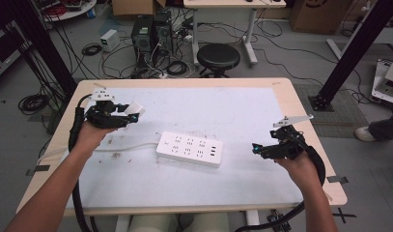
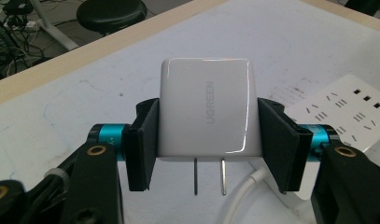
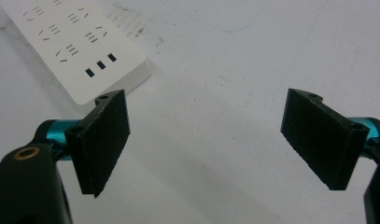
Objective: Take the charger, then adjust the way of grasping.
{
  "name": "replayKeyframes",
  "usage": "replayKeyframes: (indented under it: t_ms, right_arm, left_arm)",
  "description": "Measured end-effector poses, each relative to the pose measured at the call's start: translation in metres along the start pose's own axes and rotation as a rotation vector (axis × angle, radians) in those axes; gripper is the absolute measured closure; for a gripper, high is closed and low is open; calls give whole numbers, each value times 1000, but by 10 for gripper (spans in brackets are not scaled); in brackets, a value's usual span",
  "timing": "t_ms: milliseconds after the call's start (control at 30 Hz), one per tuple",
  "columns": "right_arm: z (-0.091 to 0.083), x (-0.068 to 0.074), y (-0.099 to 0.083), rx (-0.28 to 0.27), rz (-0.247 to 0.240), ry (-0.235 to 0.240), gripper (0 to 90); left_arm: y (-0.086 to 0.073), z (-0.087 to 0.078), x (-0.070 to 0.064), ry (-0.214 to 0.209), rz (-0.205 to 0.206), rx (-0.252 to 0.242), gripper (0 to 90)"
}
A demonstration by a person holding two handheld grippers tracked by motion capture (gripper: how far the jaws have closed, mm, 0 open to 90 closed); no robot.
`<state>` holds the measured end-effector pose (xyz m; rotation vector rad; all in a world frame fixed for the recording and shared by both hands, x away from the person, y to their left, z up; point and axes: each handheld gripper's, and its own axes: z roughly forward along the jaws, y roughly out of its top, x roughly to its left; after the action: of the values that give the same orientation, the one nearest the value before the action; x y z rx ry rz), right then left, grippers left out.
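Observation:
A white power strip lies flat in the middle of the table, its sockets up, its white cable running off to the left. My left gripper hovers left of the strip, shut on a white UGREEN charger whose two metal prongs point down. The strip's corner appears to the right behind that charger. My right gripper is held right of the strip, open, with nothing between its pads. The strip's end with three small ports lies beyond the right gripper's left jaw.
The table has a pale wooden rim around a white mat with scuff marks. Beyond its far edge stand a black stool, computer towers and tangled cables on the floor. A black frame post rises at the right.

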<state>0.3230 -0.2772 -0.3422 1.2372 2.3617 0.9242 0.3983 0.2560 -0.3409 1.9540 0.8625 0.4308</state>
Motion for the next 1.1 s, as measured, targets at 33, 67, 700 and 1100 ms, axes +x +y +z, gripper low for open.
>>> replayKeyframes:
  t_ms: [33, 67, 700, 1100]
  right_arm:
    - [0, 0, 1, 1, 0, -2, 158]
    - [-1, 1, 1, 1, -3, -3, 158]
    - [-1, 13, 3, -31, -16, 25, 158]
    - [18, 26, 16, -24, -2, 138, 158]
  left_arm:
    - [0, -1, -1, -2, 0, -2, 427]
    - [0, -2, -3, -1, 1, -1, 427]
    - [3, -18, -27, -90, 91, -54, 426]
    - [4, -16, -48, -179, 212, -59, 426]
